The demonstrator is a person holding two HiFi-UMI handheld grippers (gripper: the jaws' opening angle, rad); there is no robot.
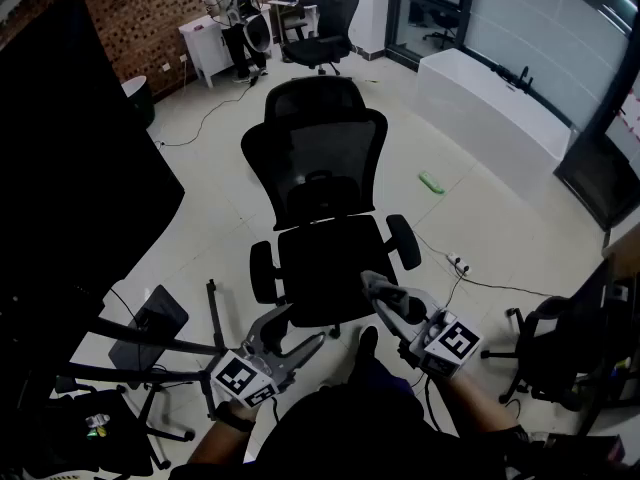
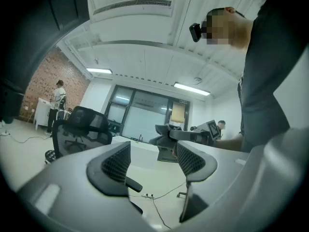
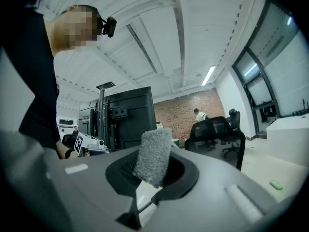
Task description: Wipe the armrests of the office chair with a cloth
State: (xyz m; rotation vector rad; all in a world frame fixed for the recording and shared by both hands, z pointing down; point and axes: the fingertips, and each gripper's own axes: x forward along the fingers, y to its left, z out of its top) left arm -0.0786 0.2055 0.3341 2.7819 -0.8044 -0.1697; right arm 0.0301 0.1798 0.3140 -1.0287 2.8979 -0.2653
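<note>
The black mesh office chair (image 1: 320,168) stands in front of me, facing me, with its left armrest (image 1: 263,273) and right armrest (image 1: 404,241) beside the seat (image 1: 325,268). My right gripper (image 1: 378,288) hovers over the seat's front right corner, shut on a grey cloth (image 1: 385,295). In the right gripper view the fuzzy cloth (image 3: 153,156) sticks up from between the jaws of the right gripper (image 3: 154,170). My left gripper (image 1: 298,330) hangs below the seat's front edge, open and empty. The left gripper (image 2: 154,161) points up in its own view, touching nothing.
A green object (image 1: 431,182) and a power strip (image 1: 460,264) with its cable lie on the floor right of the chair. A white counter (image 1: 490,108) stands at back right. Tripod legs (image 1: 150,348) are at lower left, another chair (image 1: 555,358) at right. A person (image 1: 230,8) stands far back.
</note>
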